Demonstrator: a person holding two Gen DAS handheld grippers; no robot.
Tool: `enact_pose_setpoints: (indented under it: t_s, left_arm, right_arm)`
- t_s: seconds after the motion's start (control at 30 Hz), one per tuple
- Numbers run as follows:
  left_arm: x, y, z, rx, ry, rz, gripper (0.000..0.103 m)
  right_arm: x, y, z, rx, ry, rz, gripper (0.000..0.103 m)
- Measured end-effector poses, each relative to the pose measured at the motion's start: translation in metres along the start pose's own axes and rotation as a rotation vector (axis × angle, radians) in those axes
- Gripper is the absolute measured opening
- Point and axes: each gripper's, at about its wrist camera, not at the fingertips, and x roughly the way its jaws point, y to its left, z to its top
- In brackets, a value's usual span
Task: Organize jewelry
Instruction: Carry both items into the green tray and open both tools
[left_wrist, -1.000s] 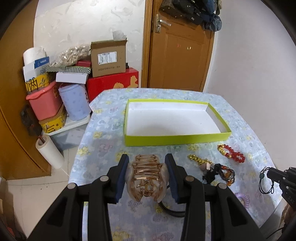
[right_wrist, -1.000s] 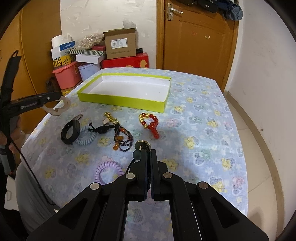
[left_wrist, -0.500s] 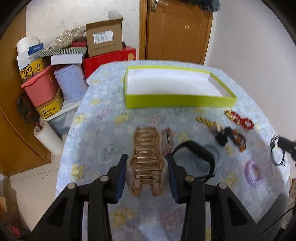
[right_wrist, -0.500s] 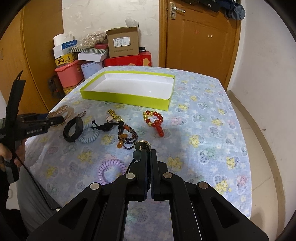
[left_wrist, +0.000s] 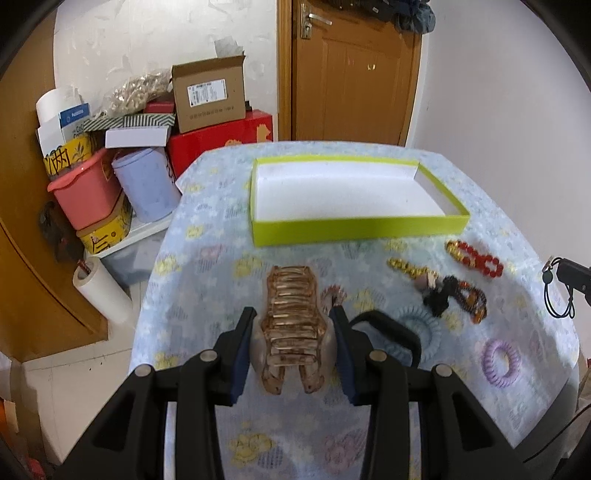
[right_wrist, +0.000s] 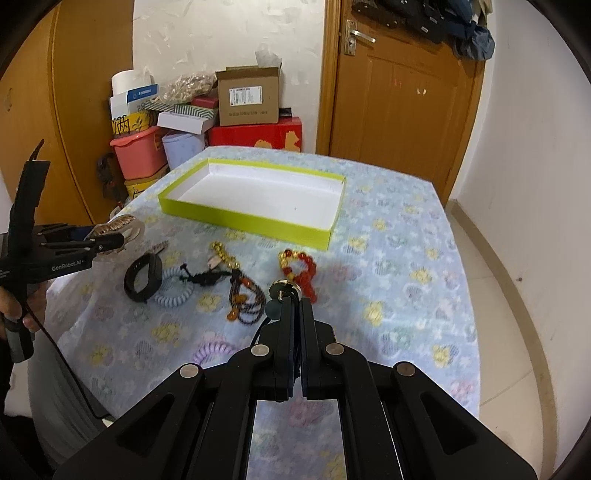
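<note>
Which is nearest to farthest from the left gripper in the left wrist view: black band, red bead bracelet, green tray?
From the left gripper:
1. Black band, just right of the jaws.
2. Red bead bracelet, farther right, short of the tray.
3. Green tray, straight ahead, at the table's far end.

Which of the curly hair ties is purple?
The purple tie lies alone near the table's edge. The other curly one, the pale blue tie, sits beside the black band, farther in.

Half hidden behind the black wristband (left_wrist: 388, 328): pale blue coiled hair tie (left_wrist: 424, 332); carton label (left_wrist: 205, 93) print too small to read.
</note>
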Motion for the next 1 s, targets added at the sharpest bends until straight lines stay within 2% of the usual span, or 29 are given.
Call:
enact_pose_setpoints:
  t_s: [0.27, 0.47, 0.63, 0.73, 1.0]
  left_arm:
    - [-0.004, -0.003, 0.031, 0.002, -0.06, -0.026, 0.041]
    - [0.006, -0.006, 0.06, 0.006, -0.087, -0.069, 0.041]
    - [0.028, -0.002, 0.086, -0.009, -0.089, -0.098, 0.041]
    - [0.044, 0.0, 0.099, -0.012, -0.087, -0.092, 0.041]
    - [0.098, 0.011, 0.12, -0.028, -0.041, -0.082, 0.041]
  right_arm:
    - [0.011, -0.001, 0.028, -0.025, -0.034, 0.001, 0.002]
    - [0.035, -0.005, 0.06, -0.031, -0.051, 0.023, 0.002]
    - [0.066, -0.012, 0.089, -0.018, -0.044, 0.046, 0.002]
    - [0.087, -0.017, 0.104, -0.013, -0.033, 0.065, 0.002]
    - [0.159, -0.036, 0.128, 0.028, 0.05, 0.09, 0.002]
